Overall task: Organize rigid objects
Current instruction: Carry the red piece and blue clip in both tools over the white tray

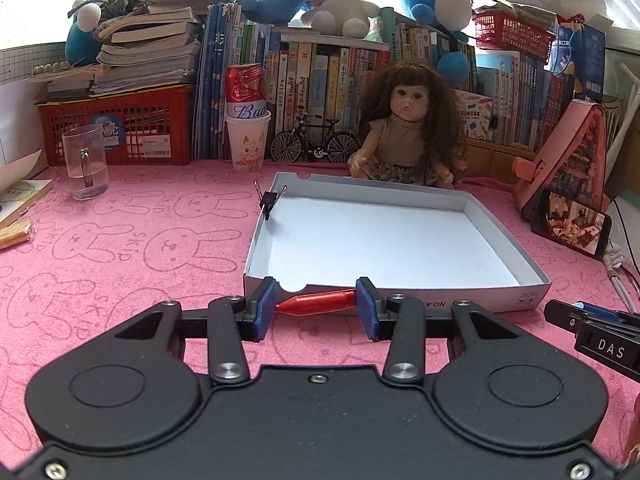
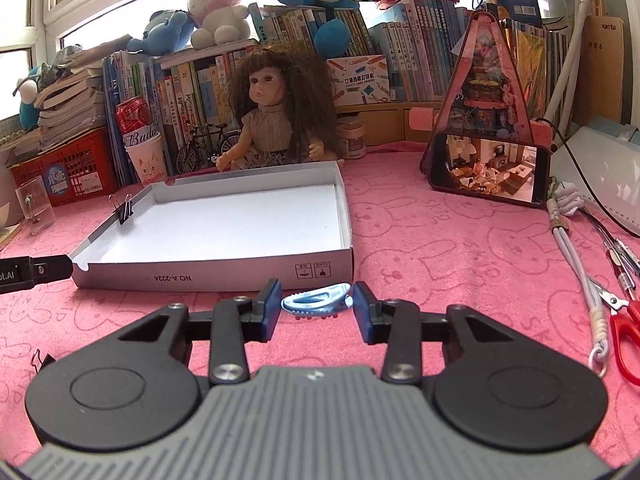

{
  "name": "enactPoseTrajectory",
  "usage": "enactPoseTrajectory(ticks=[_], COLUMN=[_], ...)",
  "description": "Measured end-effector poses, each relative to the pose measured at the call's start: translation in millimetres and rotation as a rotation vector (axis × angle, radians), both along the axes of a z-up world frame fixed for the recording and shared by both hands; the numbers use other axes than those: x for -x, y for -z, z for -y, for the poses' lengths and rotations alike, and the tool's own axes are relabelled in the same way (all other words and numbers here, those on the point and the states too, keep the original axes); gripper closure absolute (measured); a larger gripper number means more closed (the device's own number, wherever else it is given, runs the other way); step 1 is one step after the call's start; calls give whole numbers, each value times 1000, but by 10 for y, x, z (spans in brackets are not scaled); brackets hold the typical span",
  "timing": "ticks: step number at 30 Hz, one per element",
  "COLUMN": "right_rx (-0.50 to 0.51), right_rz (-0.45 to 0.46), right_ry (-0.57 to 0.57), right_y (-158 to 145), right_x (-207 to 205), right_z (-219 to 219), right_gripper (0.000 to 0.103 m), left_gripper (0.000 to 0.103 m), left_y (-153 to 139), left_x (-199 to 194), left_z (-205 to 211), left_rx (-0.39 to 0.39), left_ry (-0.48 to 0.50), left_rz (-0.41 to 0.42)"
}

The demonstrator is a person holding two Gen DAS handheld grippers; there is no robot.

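Your left tool [image 1: 316, 307] is matt black plastic with ribbed blue pads and bright metal screws; between the pads sits a glossy red plastic piece [image 1: 318, 302]. Your right tool [image 2: 316, 303] has a ribbed grey housing, and its pads hold a shiny pale-blue plastic clip [image 2: 317, 303] with small moulded teeth. The table [image 1: 120, 248] wears a nubbly pink terry cloth embossed with rabbits. The tray [image 1: 400, 298] is matt white cardboard, its floor faintly grainy. On its rim is a black metal binder clip [image 1: 269, 200] with wire handles. The mug [image 1: 85, 162] is clear, smooth glass.
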State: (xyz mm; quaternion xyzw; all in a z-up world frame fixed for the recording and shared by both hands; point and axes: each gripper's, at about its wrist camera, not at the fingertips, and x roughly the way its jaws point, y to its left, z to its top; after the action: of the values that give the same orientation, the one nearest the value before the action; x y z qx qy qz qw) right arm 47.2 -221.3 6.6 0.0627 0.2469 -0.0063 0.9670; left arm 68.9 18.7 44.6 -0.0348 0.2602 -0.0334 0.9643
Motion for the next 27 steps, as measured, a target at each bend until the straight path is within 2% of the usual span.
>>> enactPoseTrajectory(ticks=[12,19,22,27], right_rx=[-37,-59,-61,-63], right_rz=[-18,-59,-99,-213], right_ry=[-48,-83,-100,-149], right_y=[-163,-222,-230,-226], right_x=[-456,-847,-1052,-1412], right_z=[-60,-54,-65,-123], right_gripper=[59,59,59,59], left_gripper=[62,62,62,62], left_y=[-161,-196,-164,-63], left_x=[-500,-938,-1134,-1426], left_z=[14,23,79,185], left_rx=[53,93,92,80], left_ry=[51,87,122,165], left_rz=[-1,-47,-86,-178])
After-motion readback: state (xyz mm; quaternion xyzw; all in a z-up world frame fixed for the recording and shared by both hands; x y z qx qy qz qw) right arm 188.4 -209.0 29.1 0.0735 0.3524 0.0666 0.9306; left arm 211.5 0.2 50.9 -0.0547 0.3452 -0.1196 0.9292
